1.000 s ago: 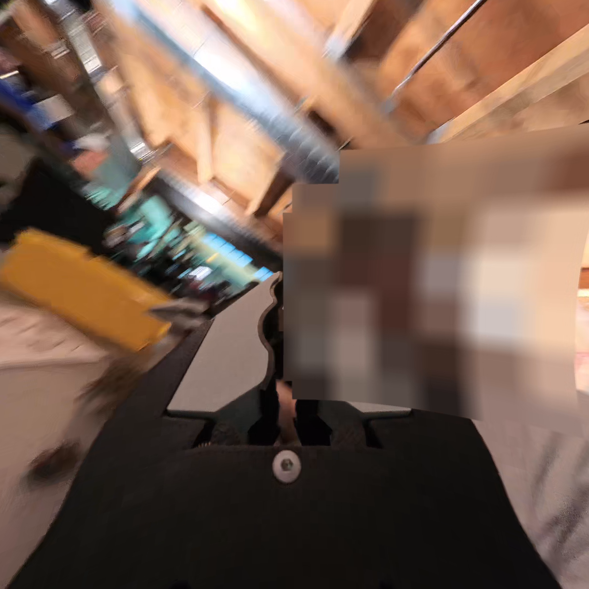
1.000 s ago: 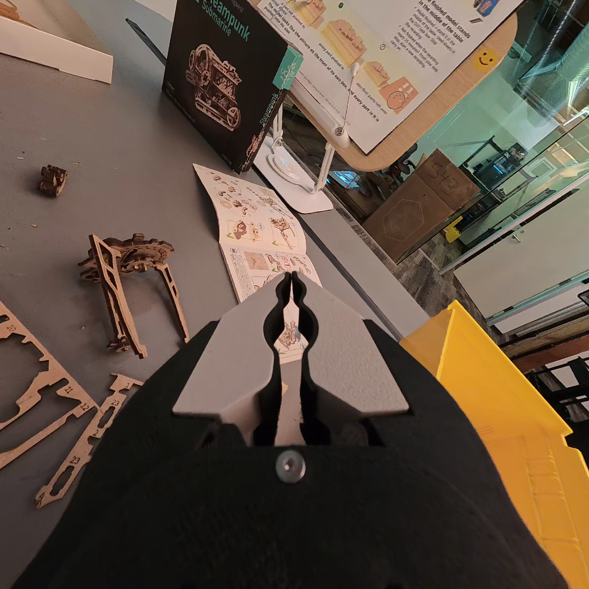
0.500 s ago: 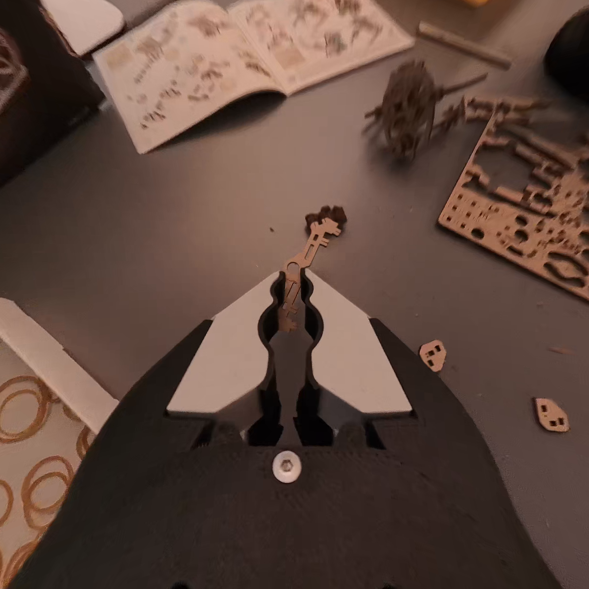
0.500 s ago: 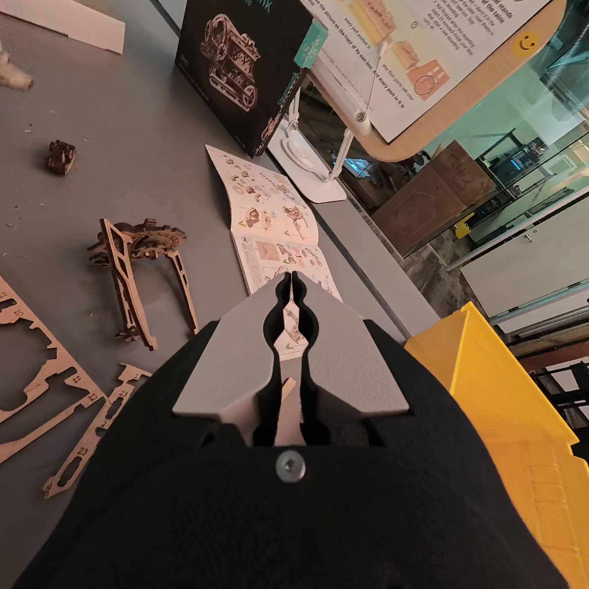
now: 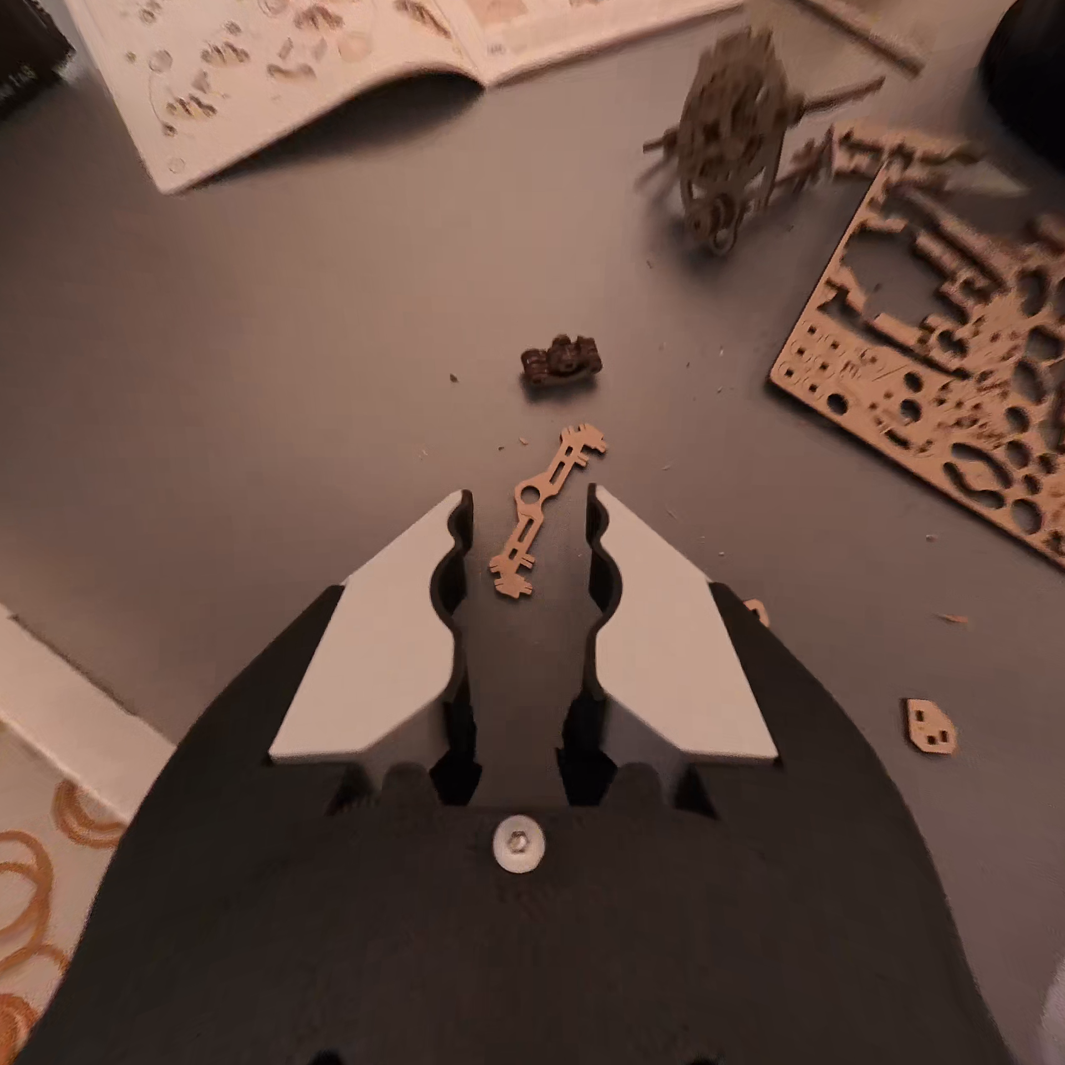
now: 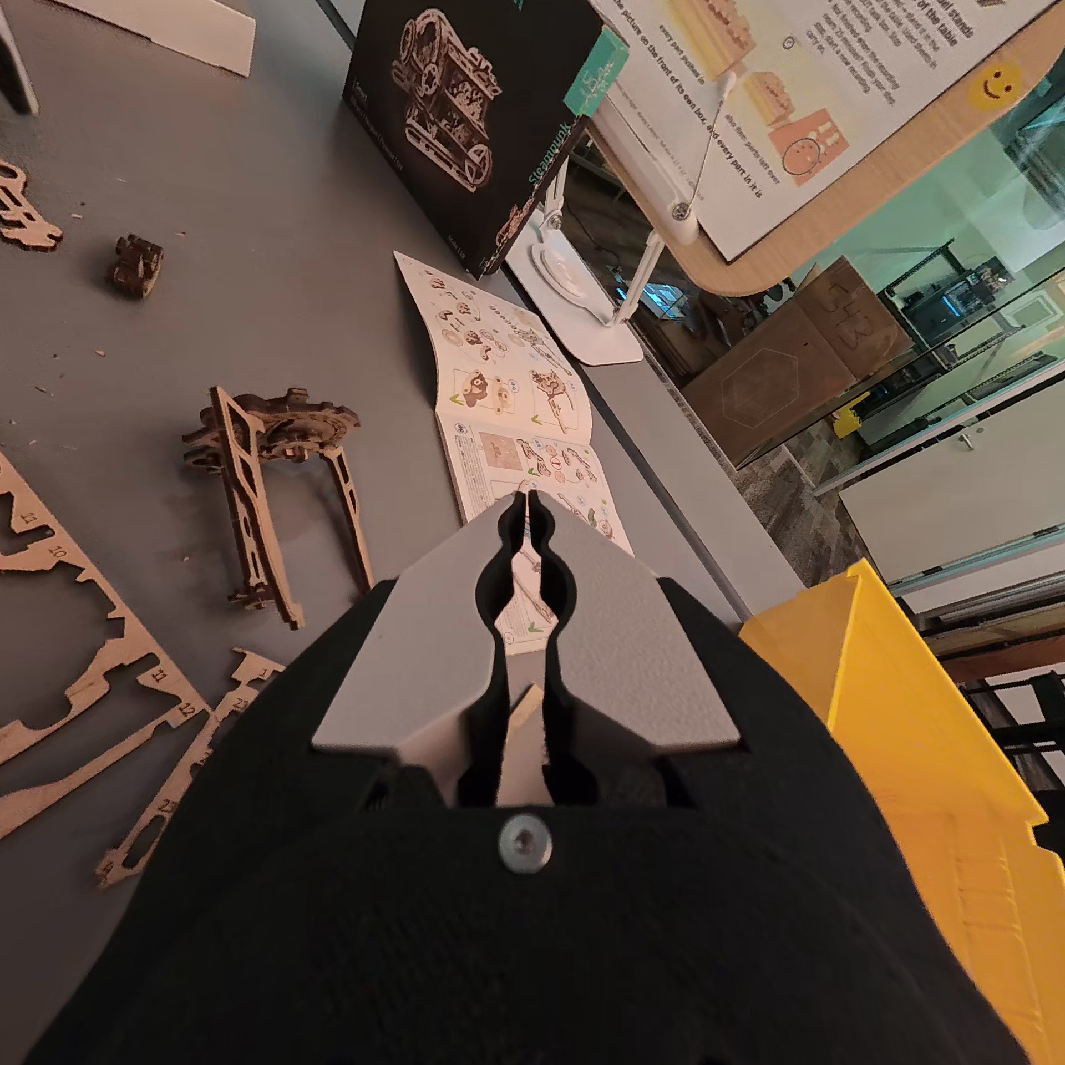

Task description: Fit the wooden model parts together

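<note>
Left gripper released over a thin wooden strip; right gripper clenched and empty.

The left gripper (image 5: pixel 529 501) has its fingers spread apart, the flat wooden strip (image 5: pixel 542 510) lying on the grey counter (image 5: pixel 259 346) between them, a small dark gear piece (image 5: pixel 561 360) just beyond. Farther right stands the partly built model (image 6: pixel 276 478), then the open instruction booklet (image 6: pixel 507 415); the right gripper (image 6: pixel 527 497) hangs above it, fingers pressed together.
</note>
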Available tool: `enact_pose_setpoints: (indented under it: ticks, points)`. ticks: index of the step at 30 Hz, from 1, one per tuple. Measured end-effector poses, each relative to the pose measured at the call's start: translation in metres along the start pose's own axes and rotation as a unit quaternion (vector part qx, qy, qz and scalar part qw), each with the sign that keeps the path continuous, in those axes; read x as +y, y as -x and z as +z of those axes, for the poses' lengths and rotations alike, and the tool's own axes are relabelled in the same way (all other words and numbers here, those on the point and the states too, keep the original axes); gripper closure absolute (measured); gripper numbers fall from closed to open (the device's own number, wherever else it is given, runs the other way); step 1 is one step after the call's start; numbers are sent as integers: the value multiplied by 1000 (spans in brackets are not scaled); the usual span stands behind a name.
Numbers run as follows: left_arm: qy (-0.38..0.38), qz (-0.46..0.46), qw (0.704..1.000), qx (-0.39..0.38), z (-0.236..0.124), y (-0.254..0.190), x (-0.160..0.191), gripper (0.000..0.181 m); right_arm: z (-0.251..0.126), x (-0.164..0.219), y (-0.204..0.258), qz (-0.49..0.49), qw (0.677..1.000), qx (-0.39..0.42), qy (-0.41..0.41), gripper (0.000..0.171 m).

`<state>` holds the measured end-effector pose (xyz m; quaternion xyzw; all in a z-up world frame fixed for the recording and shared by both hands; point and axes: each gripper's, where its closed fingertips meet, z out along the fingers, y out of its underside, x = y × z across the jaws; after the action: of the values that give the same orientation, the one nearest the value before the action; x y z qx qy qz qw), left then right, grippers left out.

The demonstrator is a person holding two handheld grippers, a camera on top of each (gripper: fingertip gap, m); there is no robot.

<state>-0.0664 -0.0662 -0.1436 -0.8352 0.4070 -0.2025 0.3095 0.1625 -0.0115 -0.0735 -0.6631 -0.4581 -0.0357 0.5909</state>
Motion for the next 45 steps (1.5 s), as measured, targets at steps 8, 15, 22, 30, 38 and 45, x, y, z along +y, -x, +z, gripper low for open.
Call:
enact_pose_setpoints:
  ticks: [8,15,22,30,38,45]
  points:
    - [-18,13,1000,12,-42,11,1,152,1,-6,9,-15,1000,-10,-6,171]
    - [54,192,971,135,-37,-59,33,148,0,-9,10,-20,1000,-9,-13,171]
    - [58,244,953,170,-25,-84,39,143,0,-11,13,-28,999,-11,-15,171]
    - [91,255,948,166,-14,-81,52,145,0,-9,11,-38,999,-6,-8,171]
    - [-3,180,982,57,-16,-30,9,146,1,-8,13,-40,999,-10,-6,171]
    - [13,123,992,8,-9,5,15,135,1,-9,16,-49,999,-13,-4,171]
